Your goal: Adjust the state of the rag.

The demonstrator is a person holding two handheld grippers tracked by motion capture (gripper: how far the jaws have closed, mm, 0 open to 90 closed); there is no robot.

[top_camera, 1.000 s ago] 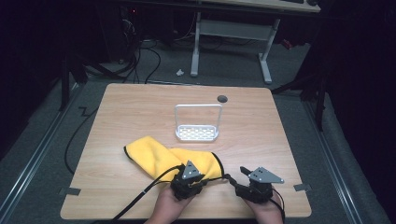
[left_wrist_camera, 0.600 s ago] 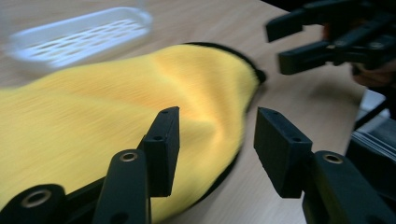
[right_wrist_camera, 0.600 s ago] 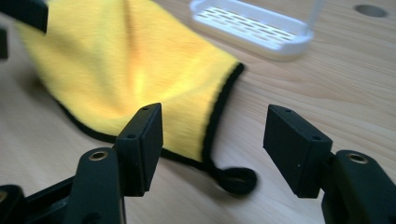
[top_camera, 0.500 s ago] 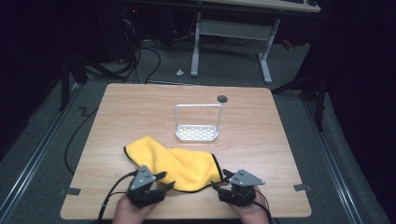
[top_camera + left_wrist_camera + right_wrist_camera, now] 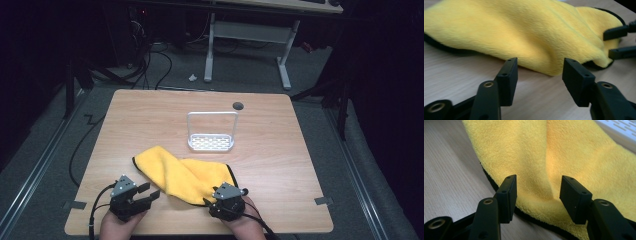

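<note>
Yellow cloth (image 5: 186, 175) lies rumpled on the near half of the wooden table (image 5: 280, 150), in front of a white rack (image 5: 211, 142). Left gripper (image 5: 148, 192) sits just beside the cloth's near edge, jaws just opened, gripping nothing. Right gripper (image 5: 537, 192) straddles a fold at the cloth's near corner, jaws just closing, not yet pinching it.

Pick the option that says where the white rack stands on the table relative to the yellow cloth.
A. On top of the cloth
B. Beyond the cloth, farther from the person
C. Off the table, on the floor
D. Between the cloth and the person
B: in the high view the white rack stands upright on the table past the far edge of the yellow cloth, apart from it, while the cloth lies nearer the person's hands.
</note>
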